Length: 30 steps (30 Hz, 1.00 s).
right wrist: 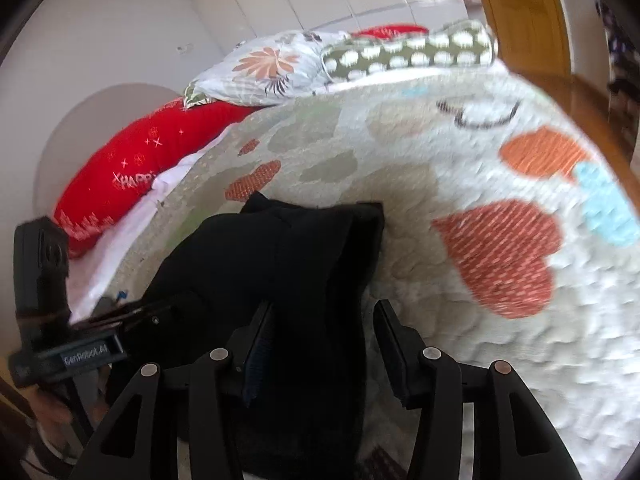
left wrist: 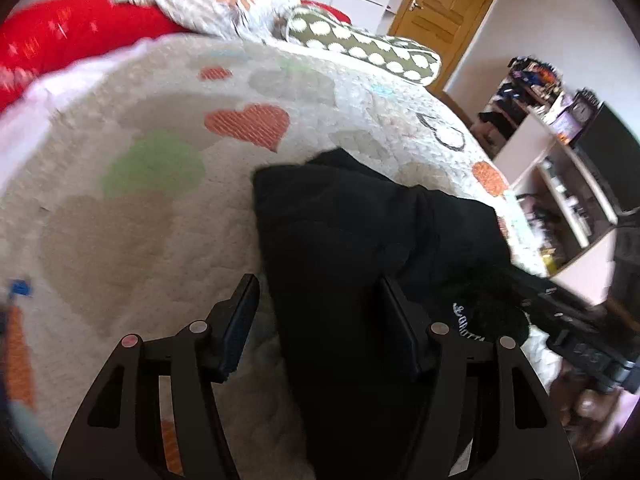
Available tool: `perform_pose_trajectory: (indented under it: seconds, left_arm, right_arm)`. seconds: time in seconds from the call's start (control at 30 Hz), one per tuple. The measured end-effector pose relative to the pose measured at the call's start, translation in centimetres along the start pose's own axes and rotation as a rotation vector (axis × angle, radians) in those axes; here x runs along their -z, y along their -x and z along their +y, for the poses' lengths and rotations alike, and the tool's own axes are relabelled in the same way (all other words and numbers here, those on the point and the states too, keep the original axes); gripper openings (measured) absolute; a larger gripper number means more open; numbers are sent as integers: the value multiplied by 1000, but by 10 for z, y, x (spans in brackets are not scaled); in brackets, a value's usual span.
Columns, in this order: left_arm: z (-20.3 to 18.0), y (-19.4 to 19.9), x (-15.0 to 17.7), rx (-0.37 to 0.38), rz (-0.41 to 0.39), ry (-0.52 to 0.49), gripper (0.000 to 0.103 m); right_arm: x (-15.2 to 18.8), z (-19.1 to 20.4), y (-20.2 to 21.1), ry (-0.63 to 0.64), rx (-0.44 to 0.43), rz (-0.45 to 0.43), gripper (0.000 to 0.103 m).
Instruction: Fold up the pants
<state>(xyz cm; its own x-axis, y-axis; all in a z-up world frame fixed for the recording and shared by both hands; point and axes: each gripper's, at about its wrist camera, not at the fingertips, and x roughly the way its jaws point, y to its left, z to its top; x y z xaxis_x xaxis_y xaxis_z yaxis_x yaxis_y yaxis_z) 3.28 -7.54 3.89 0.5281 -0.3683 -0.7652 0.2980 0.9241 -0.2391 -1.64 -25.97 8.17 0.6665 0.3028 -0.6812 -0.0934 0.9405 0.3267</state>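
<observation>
Both grippers [left wrist: 318, 324] [right wrist: 322, 344], angled downward, straddle black pants [left wrist: 340, 232] unclamped.

The near end of the black pants [left wrist: 340, 248] runs off the bottom edge in both wrist views, so no idea how far they hang. White lettering on them [left wrist: 468, 322] is too smeared to read. Shelf clutter [left wrist: 560, 184] is mush. The red pillow [right wrist: 132, 160] print gets cut off after "HAPP".
</observation>
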Motion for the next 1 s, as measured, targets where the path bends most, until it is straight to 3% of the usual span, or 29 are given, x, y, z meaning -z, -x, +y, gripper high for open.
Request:
perform_pose_trajectory:
  seconds: [0.1,0.2,0.43,0.6,0.77,1.0]
  left_arm:
    - [-8,15,0,-31,-39,-32,62]
    - [-14,26,3,-46,-64,-49,62]
    - [-27,19,21,-120,-62,-102,62]
    - [-32,7,38,-143,-88,-117,63]
    - [-31,17,35,-153,-107,-101,63]
    - [-27,15,34,-166,-102,-93,63]
  right_arm:
    - [-2,13,22,51,36,-54,48]
    - [-3,26,32,86,7,-63,48]
    - [21,46,21,155,35,-11,48]
    - [43,40,0,218,113,40,50]
    - [30,33,13,166,66,23,50]
    - [-1,31,1,141,98,-22,49]
